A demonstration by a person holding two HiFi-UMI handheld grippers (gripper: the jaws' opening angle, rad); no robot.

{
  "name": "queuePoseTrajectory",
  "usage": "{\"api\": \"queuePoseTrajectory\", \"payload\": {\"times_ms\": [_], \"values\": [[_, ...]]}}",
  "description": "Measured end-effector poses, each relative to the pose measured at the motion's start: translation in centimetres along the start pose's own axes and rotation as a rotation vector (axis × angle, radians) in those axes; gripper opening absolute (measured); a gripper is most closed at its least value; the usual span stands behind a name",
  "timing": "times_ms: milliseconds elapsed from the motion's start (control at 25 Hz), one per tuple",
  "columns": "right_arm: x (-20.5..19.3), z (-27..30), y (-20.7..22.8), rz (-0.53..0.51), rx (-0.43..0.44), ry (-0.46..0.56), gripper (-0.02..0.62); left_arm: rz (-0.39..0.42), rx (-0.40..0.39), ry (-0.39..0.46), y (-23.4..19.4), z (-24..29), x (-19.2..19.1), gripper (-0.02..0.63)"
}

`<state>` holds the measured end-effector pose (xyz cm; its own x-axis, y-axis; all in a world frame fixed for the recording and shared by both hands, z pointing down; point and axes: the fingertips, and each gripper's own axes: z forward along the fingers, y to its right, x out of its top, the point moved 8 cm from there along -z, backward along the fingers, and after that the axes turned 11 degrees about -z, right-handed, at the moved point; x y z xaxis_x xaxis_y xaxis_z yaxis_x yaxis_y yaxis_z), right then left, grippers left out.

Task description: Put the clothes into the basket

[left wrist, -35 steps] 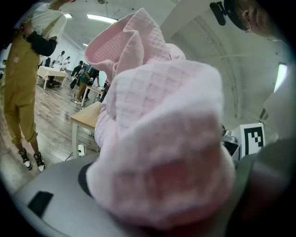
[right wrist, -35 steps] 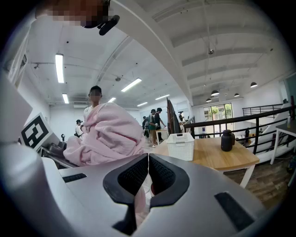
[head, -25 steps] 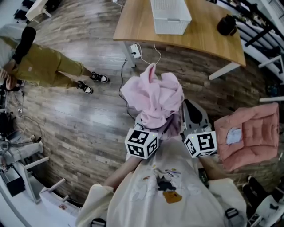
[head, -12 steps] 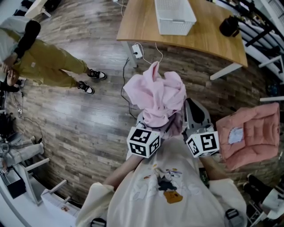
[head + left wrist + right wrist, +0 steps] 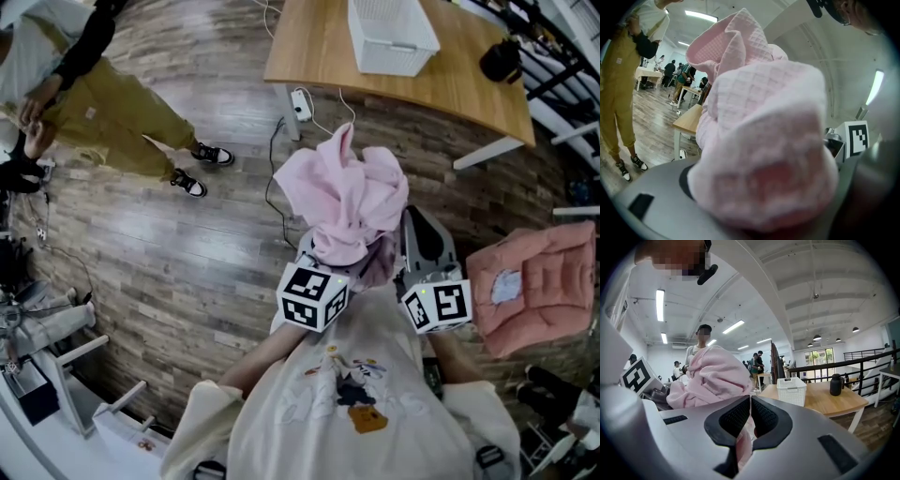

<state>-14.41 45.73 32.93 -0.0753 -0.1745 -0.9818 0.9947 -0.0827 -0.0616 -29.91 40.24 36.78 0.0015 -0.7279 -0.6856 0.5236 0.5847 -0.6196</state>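
left tool point(image 5: 757, 201): clamped on pink quilted garment point(image 5: 347, 197), which fills its view.
right tool point(image 5: 750, 411): pressed on a garment fold; white basket point(image 5: 791, 391) on worktop point(image 5: 825, 400) beyond.

The pale pink waffle-weave garment point(image 5: 345, 202) filled the middle, its little quilted squares showing plainly. The right claw point(image 5: 750, 416) was smooth grey, its pads point(image 5: 735, 417) black and dotted. The marker cubes point(image 5: 312, 295) carried black-and-white squares. The white slatted plastic basket point(image 5: 394, 36) stood on the honey-tan wooden counter point(image 5: 309, 52). The plank floor point(image 5: 169, 253) ran grey-brown, and the quilted cushion point(image 5: 539, 281) was salmon pink.
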Motion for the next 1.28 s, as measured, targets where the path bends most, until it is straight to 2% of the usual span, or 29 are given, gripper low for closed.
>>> {"api": "queuePoseTrajectory", "payload": {"times_ms": [520, 920, 1280], "values": [[-0.2, 5.4, 2.9, 0.028, 0.012, -0.009, 0.025, -0.024, 0.019, -0.015, -2.4, 3.9, 3.3, 0.367], [0.7, 10.8, 10.2, 0.018, 0.045, -0.012, 0.025, -0.054, 0.046, -0.006, -2.5, 11.0, 7.3, 0.367], [2.1, 15.2, 17.8, 0.008, 0.117, 0.012, 0.025, -0.060, 0.103, 0.049, -0.7, 17.7, 11.3, 0.367]]}}
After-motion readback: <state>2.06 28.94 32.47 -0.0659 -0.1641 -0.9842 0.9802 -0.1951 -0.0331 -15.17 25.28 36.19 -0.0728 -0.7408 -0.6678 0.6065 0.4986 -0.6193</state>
